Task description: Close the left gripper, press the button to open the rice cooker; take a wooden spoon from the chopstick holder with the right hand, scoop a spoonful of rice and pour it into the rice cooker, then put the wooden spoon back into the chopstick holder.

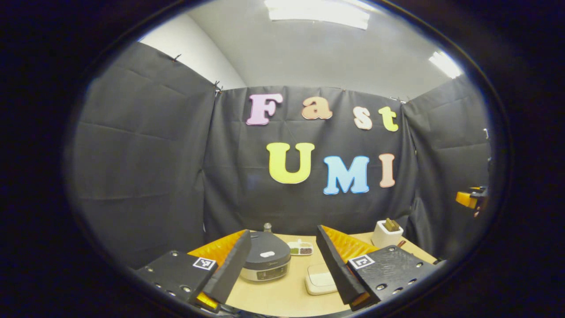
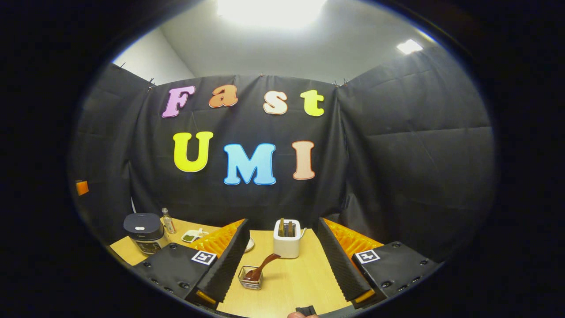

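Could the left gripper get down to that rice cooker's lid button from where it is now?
Probably yes. In the left gripper view the rice cooker sits on the table just ahead, lid shut, with its pale button facing up and bare tabletop around it. The left gripper is open, so it would need closing first.

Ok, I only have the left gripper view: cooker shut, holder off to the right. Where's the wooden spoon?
Observer: In the right gripper view, the spoon leans in a small cup in front of the holder.
Operator: Is the right gripper on it?
Observer: No. The right gripper is open and holds nothing; the cup sits apart from both fingers.
Operator: Anything in the holder?
Observer: Yes, a few utensil handles stand upright in it.
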{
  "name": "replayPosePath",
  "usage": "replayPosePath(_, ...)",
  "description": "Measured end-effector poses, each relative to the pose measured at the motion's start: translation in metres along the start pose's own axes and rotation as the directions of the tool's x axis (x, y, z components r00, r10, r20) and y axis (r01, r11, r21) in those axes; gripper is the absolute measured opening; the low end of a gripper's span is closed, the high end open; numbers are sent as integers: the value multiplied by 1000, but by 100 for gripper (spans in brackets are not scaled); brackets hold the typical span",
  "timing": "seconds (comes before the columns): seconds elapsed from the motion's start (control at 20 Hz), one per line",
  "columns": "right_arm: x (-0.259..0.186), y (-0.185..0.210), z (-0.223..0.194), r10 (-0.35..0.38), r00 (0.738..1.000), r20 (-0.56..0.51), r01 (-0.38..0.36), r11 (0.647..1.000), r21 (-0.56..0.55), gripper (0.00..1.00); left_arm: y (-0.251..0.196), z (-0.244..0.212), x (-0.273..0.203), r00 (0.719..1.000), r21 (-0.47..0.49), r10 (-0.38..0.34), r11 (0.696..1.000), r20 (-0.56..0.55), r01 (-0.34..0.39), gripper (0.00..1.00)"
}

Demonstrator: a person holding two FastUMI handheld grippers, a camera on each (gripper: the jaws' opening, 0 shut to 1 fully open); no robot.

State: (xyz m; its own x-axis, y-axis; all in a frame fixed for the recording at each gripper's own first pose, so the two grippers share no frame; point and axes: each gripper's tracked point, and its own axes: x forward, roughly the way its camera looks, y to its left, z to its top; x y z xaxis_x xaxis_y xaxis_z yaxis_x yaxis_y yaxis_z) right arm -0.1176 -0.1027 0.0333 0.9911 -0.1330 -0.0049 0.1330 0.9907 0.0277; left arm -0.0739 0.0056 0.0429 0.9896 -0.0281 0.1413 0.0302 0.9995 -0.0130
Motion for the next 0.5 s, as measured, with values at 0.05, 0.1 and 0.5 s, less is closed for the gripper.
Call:
replayPosePath(0.05,0,4,1,13,1000,-3,-13,1000,5,98,4,-2,-4,1000,-11,12,1000,-2,-12,93)
replayPosePath(0.1,1,6,3,19,1000,0,-19,1000,8,98,9,-6,-6,1000,-21,24,1000,-5,-24,93)
replayPosePath(0.5,7,15,1,32,999,-14,-31,999,38,98,20,-18,-17,999,-29,45,999,-30,-46,93)
